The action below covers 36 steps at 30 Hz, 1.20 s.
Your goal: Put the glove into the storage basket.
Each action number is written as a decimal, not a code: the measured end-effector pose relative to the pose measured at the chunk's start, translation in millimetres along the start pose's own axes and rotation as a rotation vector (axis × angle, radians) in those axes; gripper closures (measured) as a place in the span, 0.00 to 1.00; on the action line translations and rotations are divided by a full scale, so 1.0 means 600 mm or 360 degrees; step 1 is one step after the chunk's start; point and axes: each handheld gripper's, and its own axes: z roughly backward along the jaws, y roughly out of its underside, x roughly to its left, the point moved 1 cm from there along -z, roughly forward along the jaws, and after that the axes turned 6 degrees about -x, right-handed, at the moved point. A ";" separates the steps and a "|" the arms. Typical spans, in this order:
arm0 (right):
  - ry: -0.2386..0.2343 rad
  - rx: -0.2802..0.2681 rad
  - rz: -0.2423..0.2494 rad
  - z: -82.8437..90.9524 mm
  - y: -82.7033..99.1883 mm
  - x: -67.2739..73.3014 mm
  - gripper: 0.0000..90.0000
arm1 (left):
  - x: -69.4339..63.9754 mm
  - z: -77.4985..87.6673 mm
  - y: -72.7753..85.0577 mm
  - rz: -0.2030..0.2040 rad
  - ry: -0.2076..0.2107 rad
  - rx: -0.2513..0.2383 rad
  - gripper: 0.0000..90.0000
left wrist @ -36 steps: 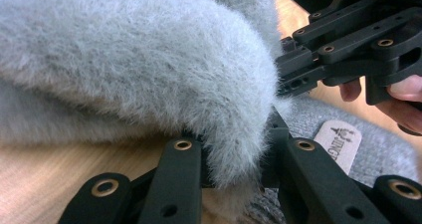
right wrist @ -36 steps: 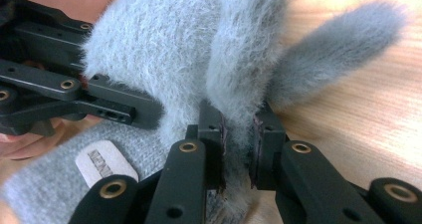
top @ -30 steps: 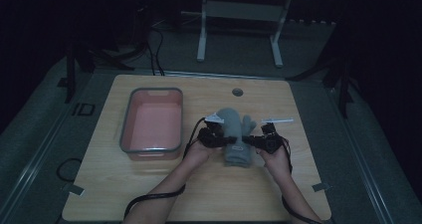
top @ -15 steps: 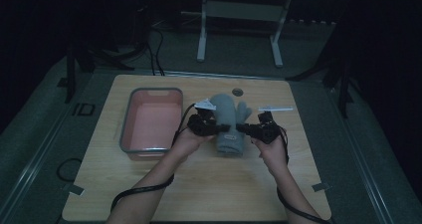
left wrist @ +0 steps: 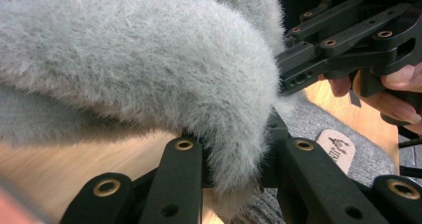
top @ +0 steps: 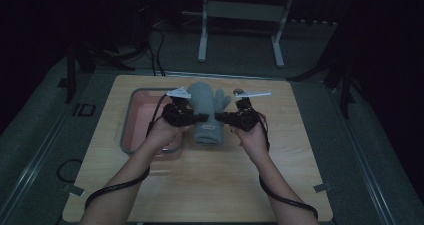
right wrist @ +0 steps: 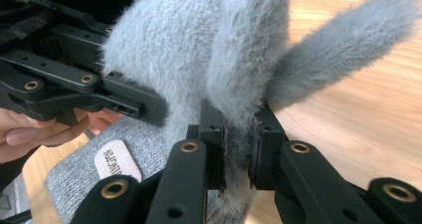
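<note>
A fuzzy grey mitten [top: 206, 110] with a knit cuff and a small tan label [top: 208, 127] hangs above the wooden table [top: 210, 185], held from both sides. My left gripper [top: 200, 118] is shut on its left edge; in the left gripper view the fur [left wrist: 149, 59] is pinched between the black jaws, and the label [left wrist: 336, 145] lies beyond them. My right gripper [top: 222, 117] is shut on the mitten's right edge, with fur [right wrist: 234, 59] squeezed between its pads [right wrist: 220, 149]. The thumb [right wrist: 343, 40] sticks out to the right. Each gripper view also shows the other gripper across the mitten.
A pink tray with a grey rim [top: 131, 130] sits on the left part of the table, just beside my left hand. A small dark round thing [top: 238, 91] lies near the table's far edge. A white metal frame [top: 240, 15] stands on the floor beyond.
Both hands have lifted the mitten off the table and carried it up and toward the far edge. Both grips are unchanged.
</note>
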 end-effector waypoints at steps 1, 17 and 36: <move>-0.0009 -0.0002 0.0001 -0.005 -0.003 0.005 0.88 | 0.004 0.009 0.000 0.0009 -0.0005 0.0001 0.87; -0.0161 0.0051 0.0023 -0.127 -0.044 0.099 0.88 | 0.073 0.146 0.019 0.0030 -0.0162 0.0062 0.86; -0.0017 0.0288 0.0009 -0.259 0.011 0.113 0.88 | 0.141 0.127 0.104 0.0195 -0.0309 0.0309 0.86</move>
